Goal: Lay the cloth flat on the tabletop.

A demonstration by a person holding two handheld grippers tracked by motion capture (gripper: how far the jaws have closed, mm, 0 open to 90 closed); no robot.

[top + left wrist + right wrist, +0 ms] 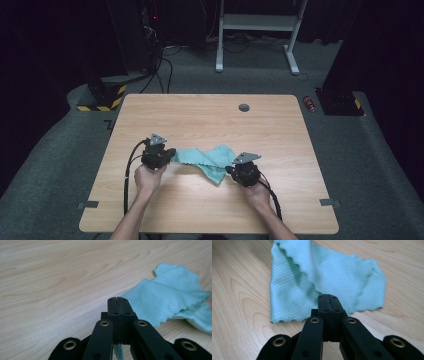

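Left gripper (172, 154): held in the person's left hand (148, 178) at about 8 o'clock from the table centre in the high view; its jaws are pressed together on an edge of the cloth, and in the left gripper view (117, 300) a strip of teal fabric is seen hanging below the closed tips.

Right gripper (231, 170): held in the person's right hand (258, 193) at about 5 o'clock from the table centre; its jaws are clamped flat on the cloth's other end, and in the right gripper view (328, 296) the fabric is seen pinched at the tips.

Cloth (210, 159): a teal piece with a diamond weave and a scalloped edge, stretched between the two grippers near the middle of the table, slightly toward the person's side. A fold is draped over itself near the right gripper. In the left gripper view (165, 300) it is spread toward 2 o'clock from the tips; in the right gripper view (317, 277) it is spread toward 12 o'clock.

Table (210, 112): a light wood top on which the cloth partly rests.

Grommet (244, 107): a round grey disc set in the tabletop at 12 o'clock, well apart from the cloth.

Red can (309, 103): seen lying on the grey floor past the table's 2 o'clock corner.
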